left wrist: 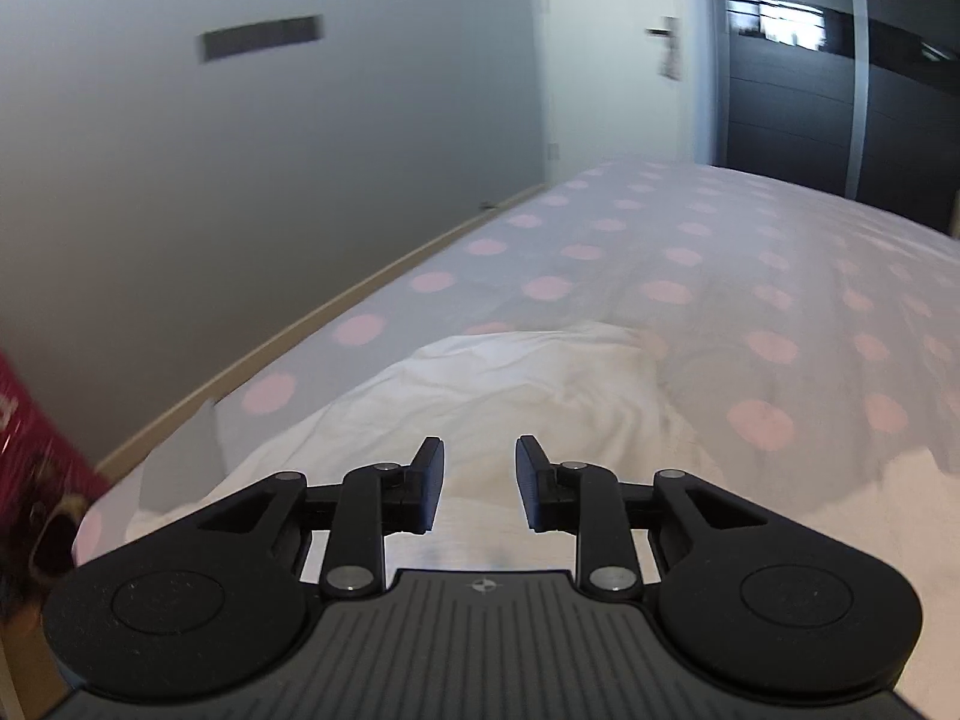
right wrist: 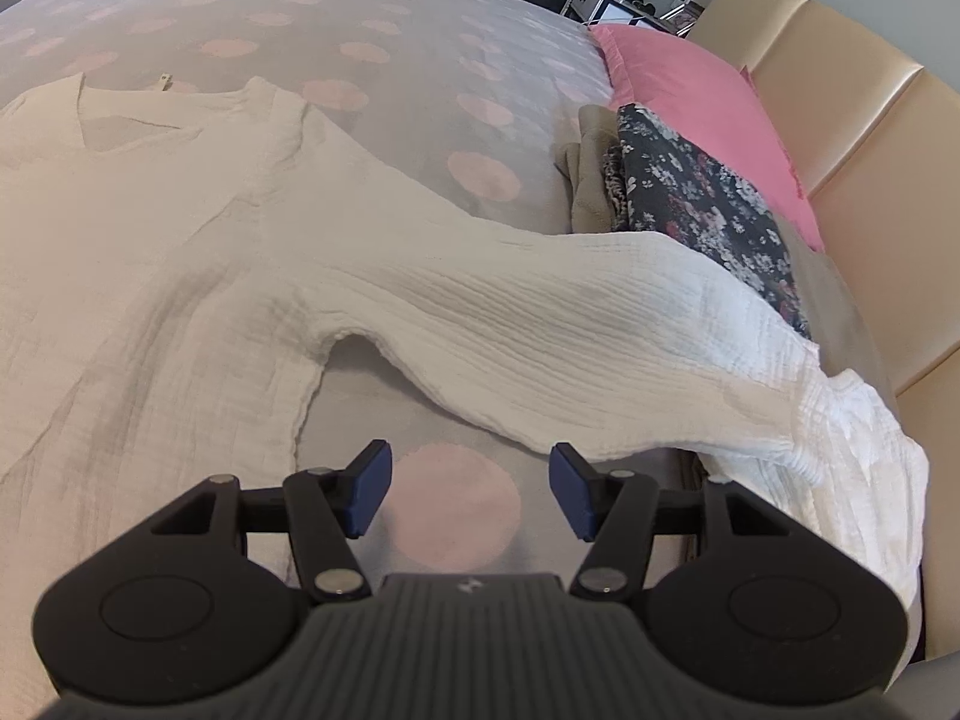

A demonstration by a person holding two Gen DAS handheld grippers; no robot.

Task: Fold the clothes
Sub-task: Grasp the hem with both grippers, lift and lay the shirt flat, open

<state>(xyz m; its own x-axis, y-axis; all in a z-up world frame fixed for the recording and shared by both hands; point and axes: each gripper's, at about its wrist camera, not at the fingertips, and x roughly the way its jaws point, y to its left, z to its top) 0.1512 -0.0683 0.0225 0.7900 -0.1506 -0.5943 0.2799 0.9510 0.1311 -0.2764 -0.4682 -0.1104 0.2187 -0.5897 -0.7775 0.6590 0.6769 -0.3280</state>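
Now, left gripper [left wrist: 480,483] open (empty) above white blouse [right wrist: 180,252], right gripper [right wrist: 471,495] open, sleeve [right wrist: 570,348] draped toward bed edge.

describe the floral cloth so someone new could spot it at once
Start at the padded cream headboard, then the pink pillow against it. The floral cloth lies beside that pillow, partly under the white top's sleeve. It is the only dark, flower-printed piece; the cloth next to it is plain beige.
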